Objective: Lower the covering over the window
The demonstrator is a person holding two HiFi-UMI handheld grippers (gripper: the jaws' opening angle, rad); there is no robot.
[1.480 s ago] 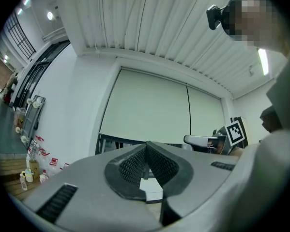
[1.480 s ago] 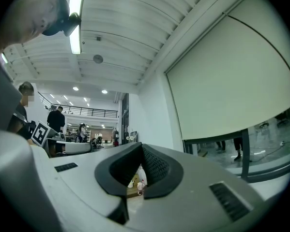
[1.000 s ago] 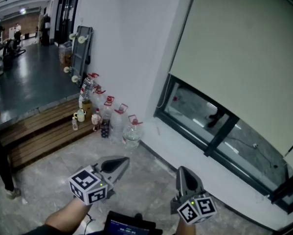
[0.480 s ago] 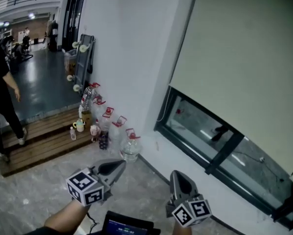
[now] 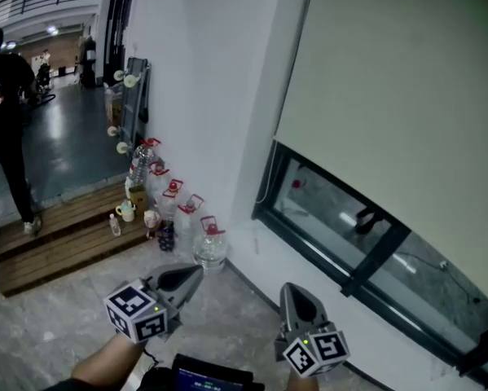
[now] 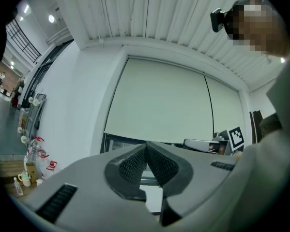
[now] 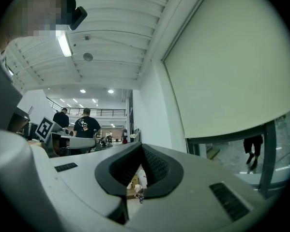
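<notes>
A pale roller blind point(image 5: 390, 112) covers the upper part of the window; its lower edge slants above the dark-framed glass point(image 5: 349, 235). A thin cord point(image 5: 265, 187) hangs at the blind's left edge. My left gripper point(image 5: 191, 274) and right gripper point(image 5: 291, 290) are held low in front of the wall, well short of the window, and both point level. Both are shut with nothing between the jaws. In the left gripper view the blind point(image 6: 159, 100) fills the middle above my left gripper point(image 6: 145, 146). The right gripper view shows the blind point(image 7: 232, 71) to the right of my right gripper point(image 7: 141, 148).
Several water jugs with red handles point(image 5: 203, 239) stand against the white wall left of the window. A low wooden platform point(image 5: 64, 235) lies beyond them, and a trolley point(image 5: 134, 96) leans on the wall. A person in black point(image 5: 7, 120) walks at the far left. A small screen point(image 5: 207, 377) sits below my hands.
Both grippers, still shut, have been carried level toward the wall and window, which now looks nearer. A person in black has come into view and walked on at the left.
</notes>
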